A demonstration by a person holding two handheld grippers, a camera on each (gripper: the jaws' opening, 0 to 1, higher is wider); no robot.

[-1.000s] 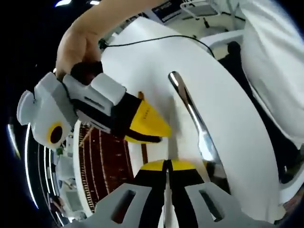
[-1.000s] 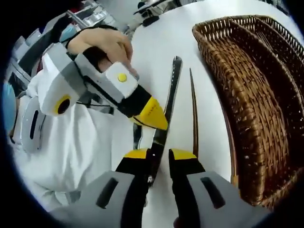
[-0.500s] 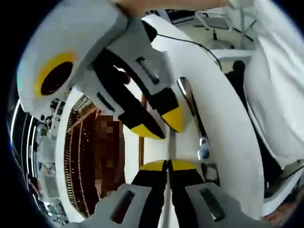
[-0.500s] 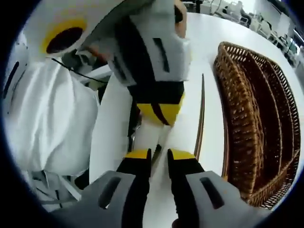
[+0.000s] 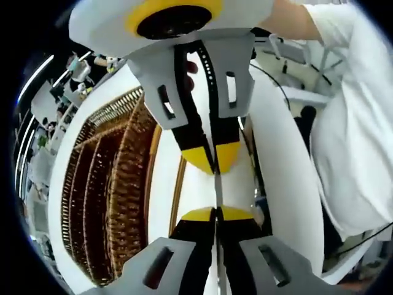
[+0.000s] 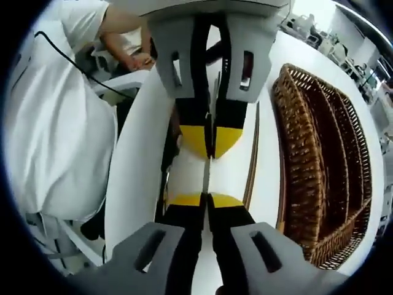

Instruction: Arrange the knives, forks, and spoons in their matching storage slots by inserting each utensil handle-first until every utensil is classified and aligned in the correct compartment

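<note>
Left gripper view first: wicker basket [image 5: 116, 203] lies at the left on the white bench [image 5: 159, 203], long compartments running side by side. What shows of the compartments looks empty, so I judge the sorting barely started (the dark weave hides the far ends, so not certain). Two thin brown sticks [image 5: 178, 184] lie on the bench just beside the basket's rim. In the middle, the left gripper [image 5: 215, 213] is clenched on a thin metal utensil [image 5: 217, 190], seen edge-on; from the opposite side the right gripper [image 5: 214, 161] comes down nose to nose with it, gripping the same piece.

Right gripper view: a person's white sleeve [image 6: 55, 123] at the left. In the middle, the right gripper [image 6: 206, 200] is closed on the utensil [image 6: 206, 175], with the left gripper [image 6: 209, 147] facing it, also shut on the strip. So the piece is held in the air between both grippers, above the bench [image 6: 135, 184], apart from the basket [image 6: 319, 160] at the right.

Utensil: slim, flat, bright steel; its ends are hidden in the jaws, so knife, fork or spoon cannot be told. Another utensil [image 6: 167, 153] shows dark, partly hidden, at the bench's left edge.

Left to do, by my reading: pick the slot, insert handle-first, then the rest
</note>
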